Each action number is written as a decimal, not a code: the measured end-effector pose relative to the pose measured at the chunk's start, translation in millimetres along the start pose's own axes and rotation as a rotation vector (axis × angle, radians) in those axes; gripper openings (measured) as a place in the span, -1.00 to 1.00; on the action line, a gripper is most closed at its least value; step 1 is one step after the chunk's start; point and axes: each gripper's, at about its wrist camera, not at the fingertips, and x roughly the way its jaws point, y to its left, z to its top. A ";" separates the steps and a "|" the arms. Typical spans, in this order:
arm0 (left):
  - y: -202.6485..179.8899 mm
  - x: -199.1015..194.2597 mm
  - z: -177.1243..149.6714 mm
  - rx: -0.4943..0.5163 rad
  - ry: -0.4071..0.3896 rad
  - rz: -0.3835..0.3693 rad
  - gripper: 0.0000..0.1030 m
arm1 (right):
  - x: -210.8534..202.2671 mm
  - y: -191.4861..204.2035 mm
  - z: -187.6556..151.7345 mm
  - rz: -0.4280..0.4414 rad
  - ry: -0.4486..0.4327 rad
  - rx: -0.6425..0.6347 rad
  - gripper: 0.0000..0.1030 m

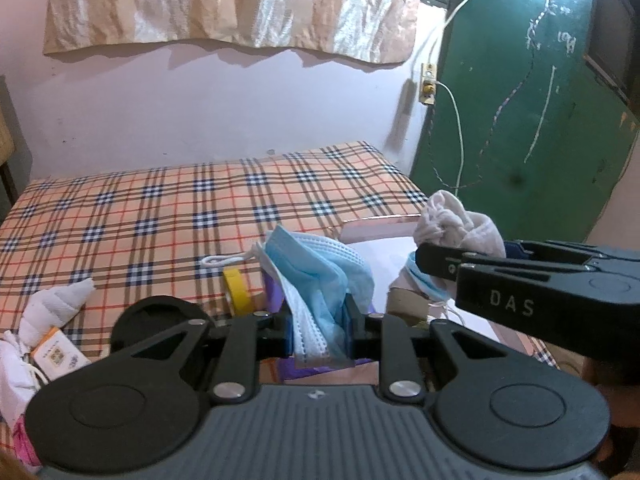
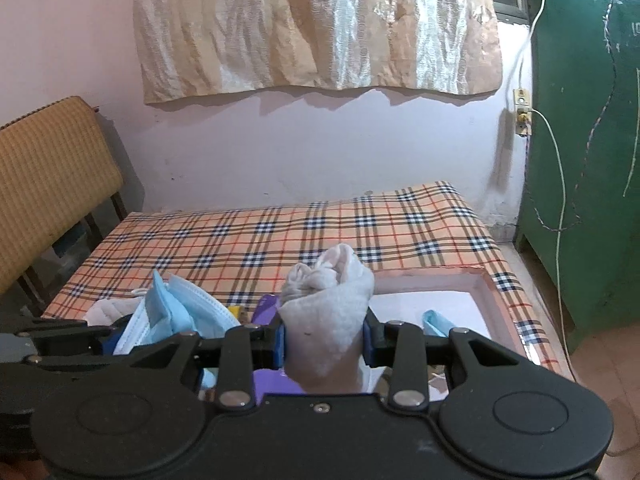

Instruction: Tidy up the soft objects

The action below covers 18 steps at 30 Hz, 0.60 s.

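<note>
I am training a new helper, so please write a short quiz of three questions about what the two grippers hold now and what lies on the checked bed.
1. True or false: the left gripper is shut on a bunch of blue face masks.
2. What does the right gripper hold?
A. a yellow tape roll
B. a rolled white cloth
C. a purple box
3. Fill in: the yellow tape roll lies on the ____ bed cover.

Key:
1. True.
2. B, the rolled white cloth stands between its pads.
3. Checked.
</note>
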 end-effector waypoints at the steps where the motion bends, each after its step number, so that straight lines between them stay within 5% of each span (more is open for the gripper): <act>1: -2.6 1.2 -0.1 0.003 0.001 -0.005 -0.52 | 0.0 -2.8 -0.6 -0.003 0.001 0.002 -0.19; 18: -34.1 23.0 -2.2 0.040 0.014 -0.090 -0.52 | -3.7 -50.6 -11.9 -0.066 0.024 0.048 -0.19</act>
